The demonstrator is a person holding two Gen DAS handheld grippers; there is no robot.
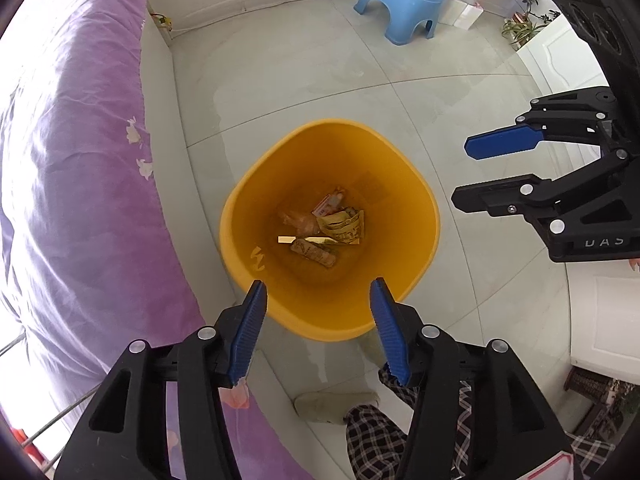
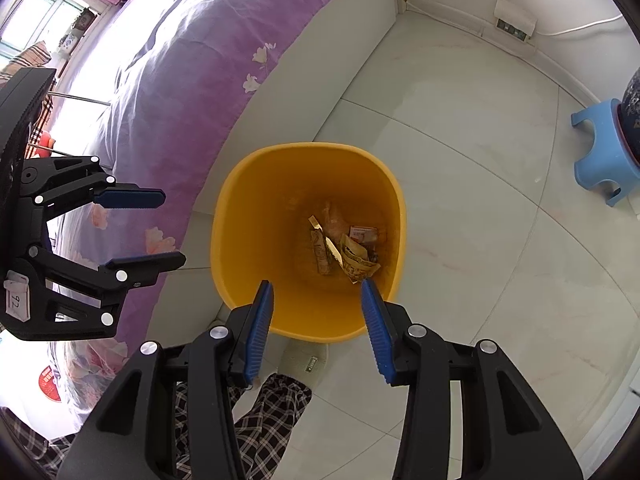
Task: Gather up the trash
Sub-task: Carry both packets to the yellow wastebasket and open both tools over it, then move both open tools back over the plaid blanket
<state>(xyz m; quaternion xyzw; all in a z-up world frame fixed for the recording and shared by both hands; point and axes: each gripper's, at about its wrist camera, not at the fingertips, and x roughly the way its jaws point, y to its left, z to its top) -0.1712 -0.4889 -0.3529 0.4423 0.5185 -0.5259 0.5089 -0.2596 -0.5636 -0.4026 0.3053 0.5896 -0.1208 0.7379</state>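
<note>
A yellow trash bin (image 1: 248, 216) stands on the tiled floor beside the bed; it also shows in the right wrist view (image 2: 236, 232). Several crumpled wrappers (image 1: 332, 226) lie at its bottom, seen too in the right wrist view (image 2: 348, 252). My left gripper (image 1: 318, 286) is open and empty above the bin's near rim. My right gripper (image 2: 317, 286) is open and empty above the near rim as well. The right gripper shows at the right of the left wrist view (image 1: 460, 172); the left gripper shows at the left of the right wrist view (image 2: 174, 228).
A bed with a purple floral cover (image 1: 80, 160) runs along the left. A blue plastic stool (image 1: 400, 8) holding a dark pot stands at the far wall. A white cabinet (image 1: 560, 52) is on the right. The person's plaid trouser leg (image 2: 264, 432) and slipper (image 1: 336, 406) are below.
</note>
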